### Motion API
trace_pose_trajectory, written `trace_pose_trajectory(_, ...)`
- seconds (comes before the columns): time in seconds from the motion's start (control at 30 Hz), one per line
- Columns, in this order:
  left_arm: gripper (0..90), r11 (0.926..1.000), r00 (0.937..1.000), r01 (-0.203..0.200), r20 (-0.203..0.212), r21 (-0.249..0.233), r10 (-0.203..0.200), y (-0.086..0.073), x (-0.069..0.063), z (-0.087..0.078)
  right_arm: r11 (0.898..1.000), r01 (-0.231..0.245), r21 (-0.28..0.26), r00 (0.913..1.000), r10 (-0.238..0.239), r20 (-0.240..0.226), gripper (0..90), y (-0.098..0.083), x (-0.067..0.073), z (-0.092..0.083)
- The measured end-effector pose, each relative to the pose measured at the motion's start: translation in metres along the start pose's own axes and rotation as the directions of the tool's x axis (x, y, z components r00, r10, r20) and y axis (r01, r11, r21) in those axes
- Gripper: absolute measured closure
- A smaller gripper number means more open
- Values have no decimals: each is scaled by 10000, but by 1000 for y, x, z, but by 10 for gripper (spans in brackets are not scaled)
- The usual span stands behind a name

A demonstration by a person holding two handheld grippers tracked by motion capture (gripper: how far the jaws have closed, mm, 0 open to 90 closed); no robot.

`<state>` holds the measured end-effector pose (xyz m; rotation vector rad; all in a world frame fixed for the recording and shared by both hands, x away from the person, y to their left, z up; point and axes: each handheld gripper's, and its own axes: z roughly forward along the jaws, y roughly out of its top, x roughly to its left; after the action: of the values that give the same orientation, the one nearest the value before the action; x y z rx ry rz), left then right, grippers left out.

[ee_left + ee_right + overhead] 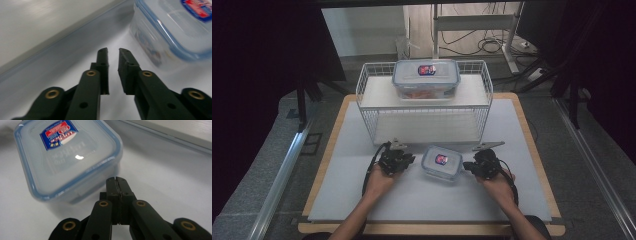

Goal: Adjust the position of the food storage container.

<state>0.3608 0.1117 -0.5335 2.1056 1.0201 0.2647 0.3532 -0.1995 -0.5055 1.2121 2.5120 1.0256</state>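
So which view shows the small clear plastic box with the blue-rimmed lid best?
The right gripper view: the small clear plastic box shows nearly whole, label clear. The left gripper view catches one blurred corner; the high view shows it small.

No wording can be read anywhere. The small box (67,157) at the upper left of the right gripper view bears a blue and red label (58,135) on its lid, its print too blurred to make out; the same label (198,8) shows at the upper right of the left gripper view. In the high view, the big box (426,79) at top centre carries a like sticker (427,70), too small to read.
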Motion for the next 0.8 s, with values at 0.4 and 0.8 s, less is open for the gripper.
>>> trace_pose_trajectory(0.4, 834, 9992, 9986, 378, 363, 155, -383, -10, -10, -11, 9991, 403, 143, 9992, -403, 37, 893, 9, 11, 15)
trace_pose_trajectory(0.8, 845, 9970, 9986, 518, -152, 579, -510, -32, -25, -38, 9920, 1189, 421, 9927, -1179, -259, 893, 5, 40, 17)
